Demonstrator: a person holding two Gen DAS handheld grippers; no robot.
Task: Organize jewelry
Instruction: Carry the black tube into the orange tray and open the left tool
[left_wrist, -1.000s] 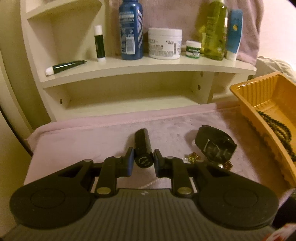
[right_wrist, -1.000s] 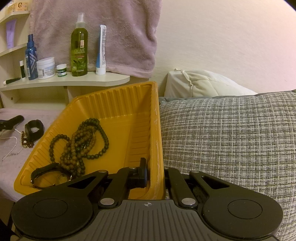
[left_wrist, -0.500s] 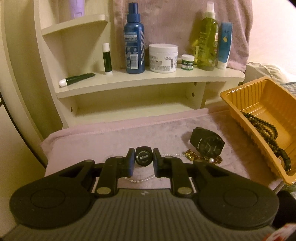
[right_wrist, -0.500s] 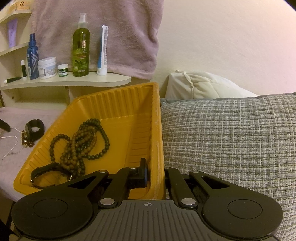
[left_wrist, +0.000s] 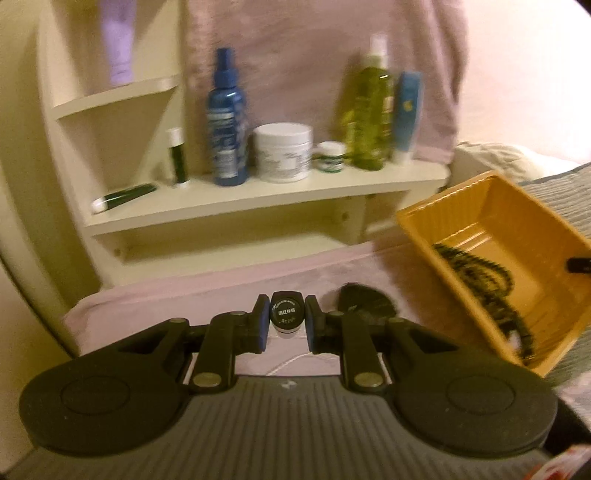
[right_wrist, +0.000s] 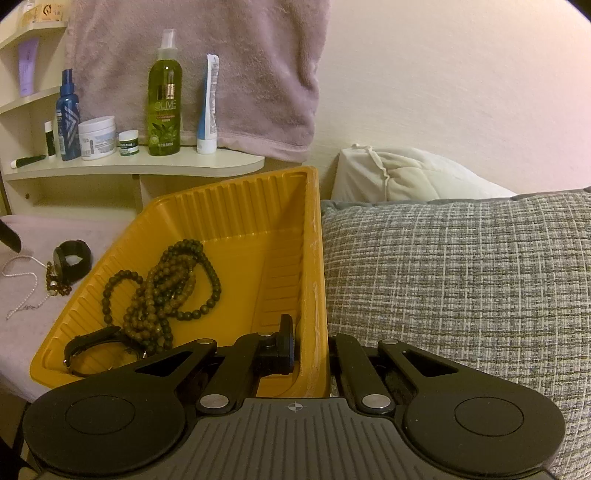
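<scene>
Left tongs (left_wrist: 284, 320) clamped on a small black tube (left_wrist: 284, 314), lifted over the pink cloth (left_wrist: 184, 295), left of the yellow tray (right_wrist: 236, 206). Right tongs (right_wrist: 310, 347) closed on that tray's right wall. Bead strands (right_wrist: 173, 280) inside the tray; black watch (right_wrist: 72, 258) and pearl chain (right_wrist: 22, 280) left of it.

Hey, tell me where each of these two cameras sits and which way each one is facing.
Left wrist: sits behind the left tongs, facing the shelf; they are shut on a small black tube, seen end-on, above the pink cloth.
Right wrist: sits behind the right tongs, facing the wall over the grey pillow; they clamp the yellow tray wall.
Shared: tray, bead strands, black watch, shelf bottles.
</scene>
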